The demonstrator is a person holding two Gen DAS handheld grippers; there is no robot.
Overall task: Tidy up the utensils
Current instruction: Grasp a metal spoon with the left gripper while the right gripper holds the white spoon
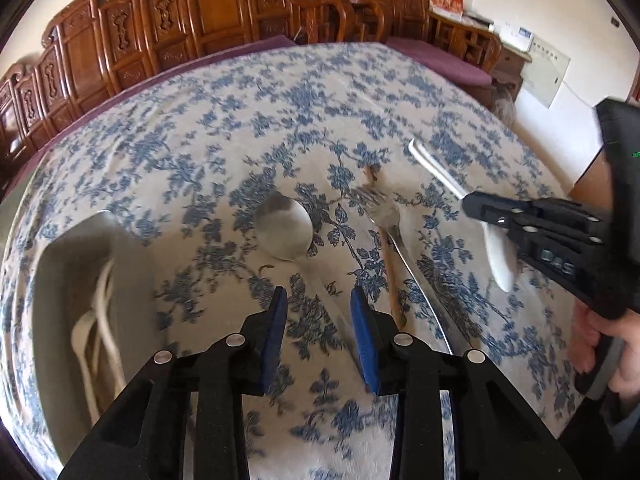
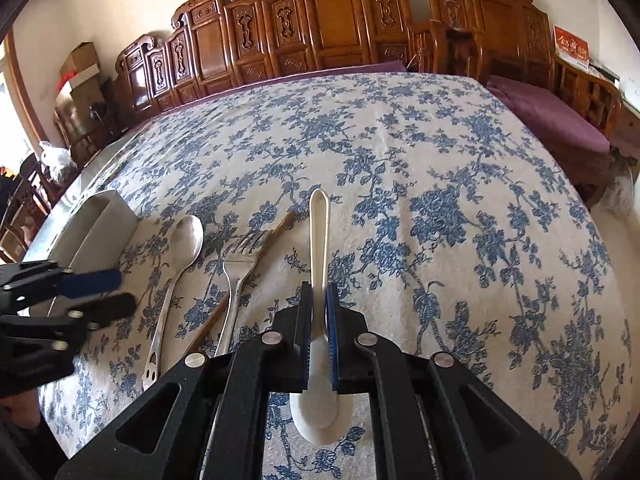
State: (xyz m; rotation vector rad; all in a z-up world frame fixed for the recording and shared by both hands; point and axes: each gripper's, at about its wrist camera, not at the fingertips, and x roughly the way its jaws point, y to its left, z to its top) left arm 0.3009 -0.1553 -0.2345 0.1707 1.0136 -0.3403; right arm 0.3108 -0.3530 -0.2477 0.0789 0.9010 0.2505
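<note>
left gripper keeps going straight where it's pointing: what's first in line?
Likely bare floral tablecloth between the metal spoon and fork; the left gripper has nothing nearer ahead. Depth uncertain.

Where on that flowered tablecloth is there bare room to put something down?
The blue-flowered tablecloth lies bare beyond and right of the white plastic spoon that the right gripper holds. It is crowded left of it: metal spoon, metal fork, wooden chopstick, white rectangular holder.

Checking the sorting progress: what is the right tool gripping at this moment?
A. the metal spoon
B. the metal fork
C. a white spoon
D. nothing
C: the right tool is shut on the white spoon, while the metal fork and metal spoon lie on the tablecloth.
</note>
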